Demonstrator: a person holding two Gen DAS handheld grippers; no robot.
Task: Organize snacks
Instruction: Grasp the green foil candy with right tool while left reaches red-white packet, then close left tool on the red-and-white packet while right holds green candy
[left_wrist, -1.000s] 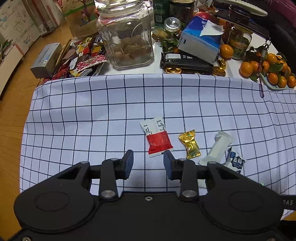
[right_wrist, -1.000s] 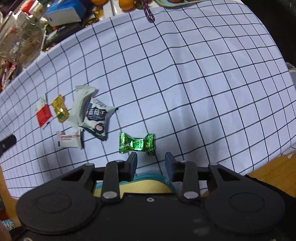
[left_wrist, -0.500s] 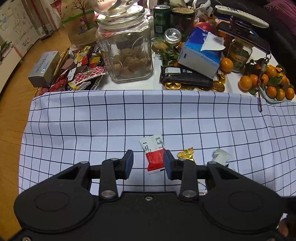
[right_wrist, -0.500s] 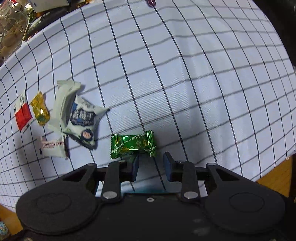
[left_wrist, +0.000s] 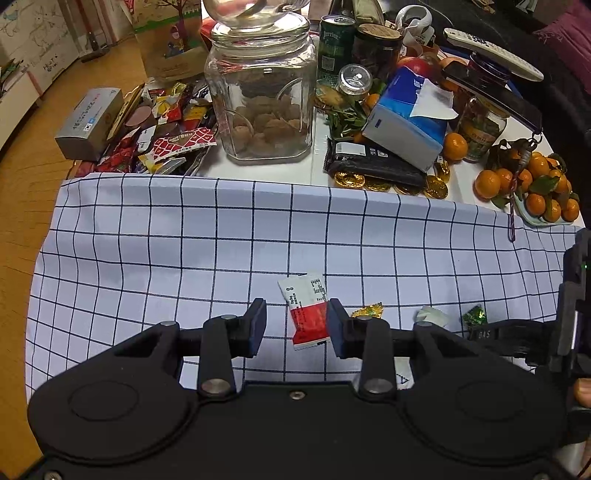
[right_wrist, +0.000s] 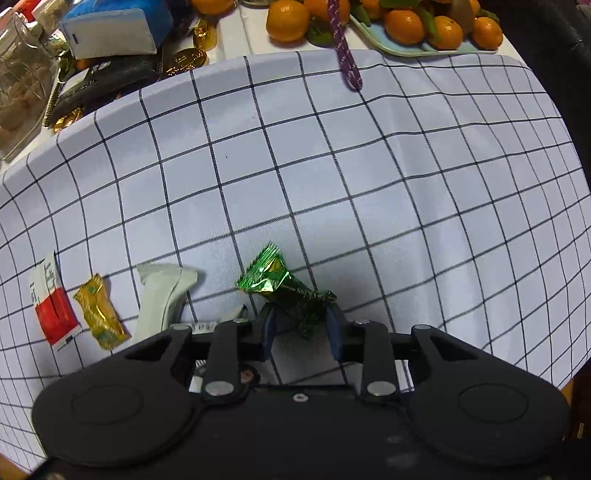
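Note:
My right gripper (right_wrist: 300, 325) is shut on a green foil candy (right_wrist: 280, 280) and holds it tilted up above the checked cloth (right_wrist: 332, 166). The candy's tip also shows in the left wrist view (left_wrist: 474, 315). My left gripper (left_wrist: 295, 325) is open, its jaws on either side of a red and white snack packet (left_wrist: 306, 310) that lies flat on the cloth. A gold candy (right_wrist: 100, 312) (left_wrist: 367, 310) and a white wrapper (right_wrist: 162, 295) (left_wrist: 430, 316) lie to the right of the packet.
Behind the cloth stand a glass jar (left_wrist: 262, 92) of nuts, a pile of snack wrappers (left_wrist: 162, 133), a grey box (left_wrist: 88, 122), a blue tissue pack (left_wrist: 406, 118), gold coins (left_wrist: 388, 182) and a tray of tangerines (left_wrist: 528, 184). A purple cord (right_wrist: 345, 48) hangs onto the cloth.
My right gripper closed on the green candy and lifted it off the cloth. My left gripper moved forward, so the red and white packet now lies between its jaws.

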